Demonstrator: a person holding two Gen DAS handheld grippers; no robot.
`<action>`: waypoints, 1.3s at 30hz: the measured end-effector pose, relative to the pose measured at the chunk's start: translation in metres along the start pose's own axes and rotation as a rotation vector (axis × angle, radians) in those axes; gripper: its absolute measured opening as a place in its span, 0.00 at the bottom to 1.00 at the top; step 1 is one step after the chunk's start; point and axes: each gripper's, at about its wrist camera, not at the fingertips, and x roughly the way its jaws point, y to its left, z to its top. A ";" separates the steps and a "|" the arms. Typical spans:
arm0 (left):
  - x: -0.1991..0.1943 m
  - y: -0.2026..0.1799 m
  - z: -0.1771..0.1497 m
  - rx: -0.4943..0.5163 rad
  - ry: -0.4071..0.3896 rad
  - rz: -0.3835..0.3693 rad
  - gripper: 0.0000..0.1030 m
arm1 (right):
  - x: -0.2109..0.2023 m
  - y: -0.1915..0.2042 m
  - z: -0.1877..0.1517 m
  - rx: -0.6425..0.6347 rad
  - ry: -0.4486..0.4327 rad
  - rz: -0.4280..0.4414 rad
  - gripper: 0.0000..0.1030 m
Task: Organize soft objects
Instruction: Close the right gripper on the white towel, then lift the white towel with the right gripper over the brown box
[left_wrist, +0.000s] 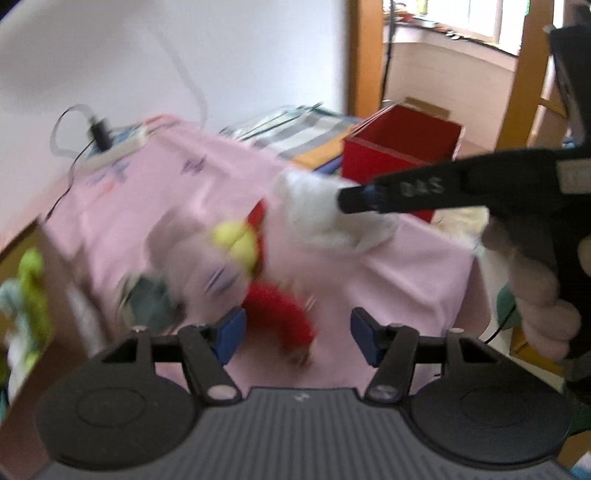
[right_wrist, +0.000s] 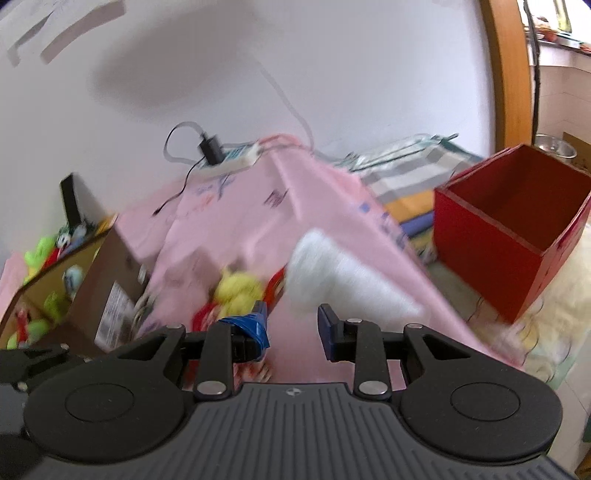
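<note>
Several soft toys lie on a pink cloth (left_wrist: 177, 206): a red and yellow plush (left_wrist: 255, 266) and a white fluffy one (left_wrist: 317, 214). Both views are blurred. My left gripper (left_wrist: 297, 338) is open and empty, just in front of the red plush. My right gripper (right_wrist: 293, 326) is open and empty, facing the white plush (right_wrist: 332, 277) and the yellow plush (right_wrist: 238, 290). In the left wrist view the right gripper's finger (left_wrist: 388, 195) reaches in from the right over the white plush.
An open red box (right_wrist: 509, 229) stands at the right of the cloth, also in the left wrist view (left_wrist: 399, 151). A cardboard box (right_wrist: 66, 280) with several plush toys stands at the left. A power strip with a plugged-in adapter (right_wrist: 229, 158) lies by the wall.
</note>
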 end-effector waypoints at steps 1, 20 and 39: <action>0.004 -0.004 0.007 0.012 -0.009 -0.017 0.61 | 0.002 -0.006 0.006 0.009 0.004 0.002 0.13; 0.115 -0.003 0.059 -0.107 0.104 -0.155 0.66 | 0.083 -0.082 0.035 0.182 0.255 0.102 0.14; 0.100 -0.011 0.051 -0.050 0.075 -0.170 0.58 | 0.056 -0.082 0.013 0.320 0.301 0.216 0.16</action>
